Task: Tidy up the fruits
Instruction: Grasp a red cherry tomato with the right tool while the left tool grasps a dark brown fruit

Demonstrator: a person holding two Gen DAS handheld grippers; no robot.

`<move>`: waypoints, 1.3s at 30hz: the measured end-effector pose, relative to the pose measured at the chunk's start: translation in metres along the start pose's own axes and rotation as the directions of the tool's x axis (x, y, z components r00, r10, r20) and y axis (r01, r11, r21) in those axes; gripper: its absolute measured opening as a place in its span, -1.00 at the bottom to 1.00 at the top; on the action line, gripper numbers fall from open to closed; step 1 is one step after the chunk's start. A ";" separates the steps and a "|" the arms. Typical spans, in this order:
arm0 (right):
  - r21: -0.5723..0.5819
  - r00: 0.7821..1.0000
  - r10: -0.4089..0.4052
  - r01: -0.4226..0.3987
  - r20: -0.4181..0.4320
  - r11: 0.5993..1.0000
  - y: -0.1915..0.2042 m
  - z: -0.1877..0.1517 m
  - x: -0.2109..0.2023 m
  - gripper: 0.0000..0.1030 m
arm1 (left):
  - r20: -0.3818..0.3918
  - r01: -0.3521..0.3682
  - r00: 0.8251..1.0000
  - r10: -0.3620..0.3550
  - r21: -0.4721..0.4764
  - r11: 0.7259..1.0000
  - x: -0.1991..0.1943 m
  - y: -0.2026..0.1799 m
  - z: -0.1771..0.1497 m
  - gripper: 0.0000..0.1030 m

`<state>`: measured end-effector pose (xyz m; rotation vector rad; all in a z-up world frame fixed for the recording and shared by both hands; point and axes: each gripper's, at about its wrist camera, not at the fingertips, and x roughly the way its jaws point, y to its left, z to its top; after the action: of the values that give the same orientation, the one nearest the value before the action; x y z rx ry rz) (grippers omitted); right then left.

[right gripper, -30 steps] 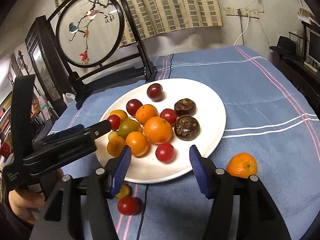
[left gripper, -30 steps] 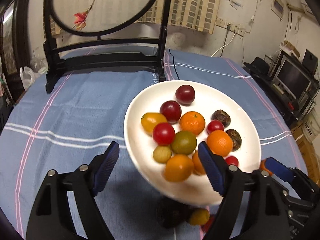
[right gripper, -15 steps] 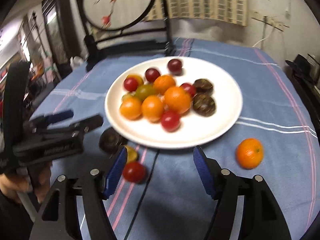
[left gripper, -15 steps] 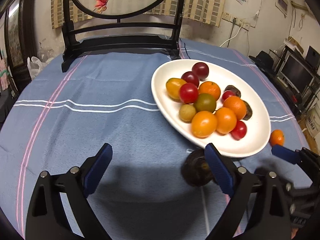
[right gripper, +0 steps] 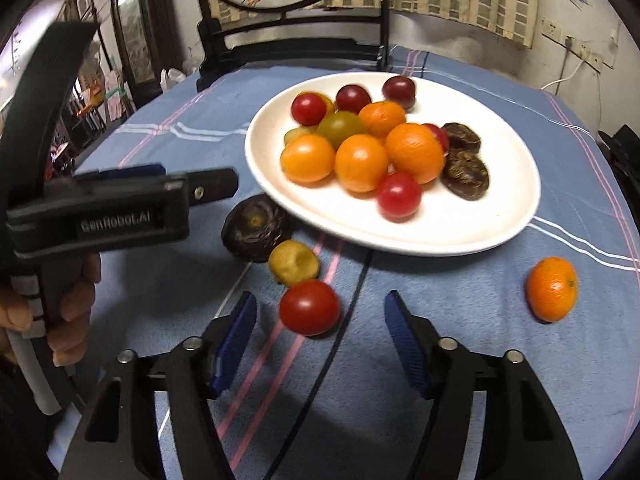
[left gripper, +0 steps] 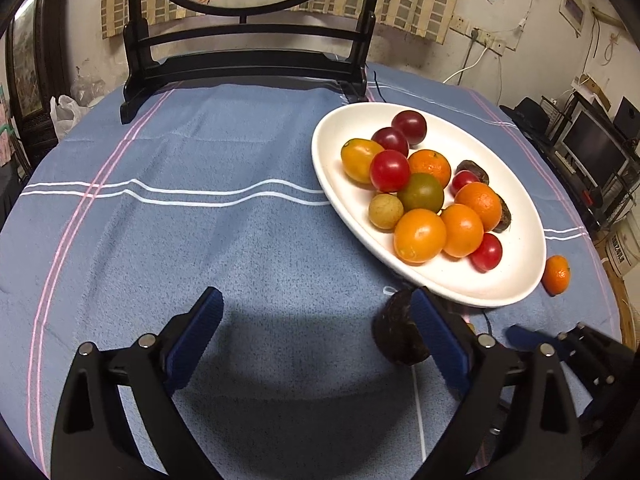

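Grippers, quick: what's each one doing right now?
Left gripper: open, holding nothing.
Right gripper: open, holding nothing, red tomato just ahead.

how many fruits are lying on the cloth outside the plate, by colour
red tomato: 1
yellow fruit: 1
dark brown fruit: 1
orange mandarin: 1
total: 4
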<state>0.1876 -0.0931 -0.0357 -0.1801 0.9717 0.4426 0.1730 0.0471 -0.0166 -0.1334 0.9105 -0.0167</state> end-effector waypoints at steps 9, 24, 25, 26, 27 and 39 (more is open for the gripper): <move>0.064 0.999 -0.018 0.016 0.027 0.998 -0.019 0.004 -0.015 -0.39 | -0.014 0.002 1.000 0.000 0.084 0.996 -0.002 -0.016 -0.006 0.81; 0.126 0.999 -0.026 0.023 0.023 0.992 -0.035 0.005 -0.015 -0.38 | -0.059 -0.023 0.997 0.040 0.261 0.965 0.006 -0.038 -0.022 0.74; 0.127 0.999 -0.027 0.024 0.024 0.992 -0.035 0.006 -0.015 -0.38 | -0.062 -0.024 0.997 0.042 0.271 0.962 0.008 -0.039 -0.023 0.73; 0.128 0.999 -0.026 0.023 0.024 0.992 -0.035 0.006 -0.015 -0.38 | -0.066 -0.025 0.997 0.046 0.282 0.959 0.010 -0.041 -0.024 0.68; 0.128 0.999 -0.025 0.022 0.025 0.992 -0.036 0.006 -0.015 -0.38 | -0.073 -0.025 0.996 0.048 0.288 0.957 0.012 -0.042 -0.025 0.64; 0.112 0.999 -0.021 0.018 0.026 0.994 -0.031 0.006 -0.013 -0.38 | -0.032 0.052 0.998 -0.045 0.262 0.964 0.023 -0.046 -0.021 0.30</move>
<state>0.1990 -0.1223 -0.0229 -0.0822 0.9643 0.3704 0.1725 -0.0022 -0.0421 0.0921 0.9227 -0.1847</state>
